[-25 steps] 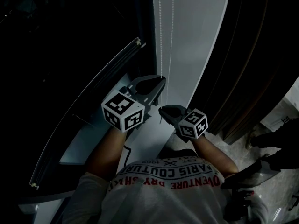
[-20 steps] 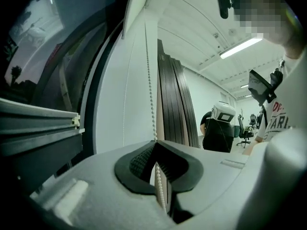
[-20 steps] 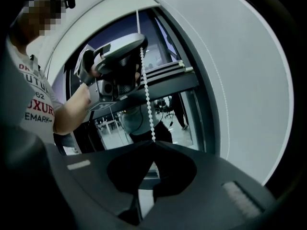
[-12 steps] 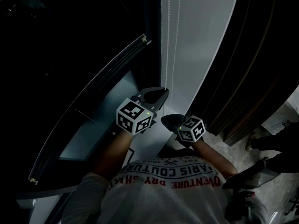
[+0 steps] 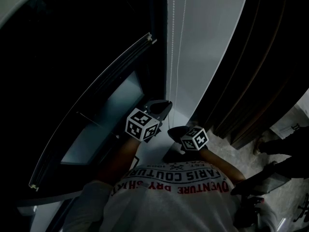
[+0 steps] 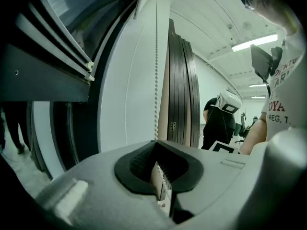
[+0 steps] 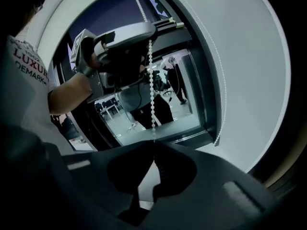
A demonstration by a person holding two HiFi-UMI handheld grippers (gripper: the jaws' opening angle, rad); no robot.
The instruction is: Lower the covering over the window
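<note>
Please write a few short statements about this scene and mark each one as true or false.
1. The left gripper and the right gripper are both shut on the chain. True.
2. The right gripper holds the chain higher than the left gripper. False: the left gripper holds it higher.
3. A person in dark clothes stands in the background of the left gripper view. True.
4. The shirt of the one holding the grippers is plain black. False: it is white with printed letters.
</note>
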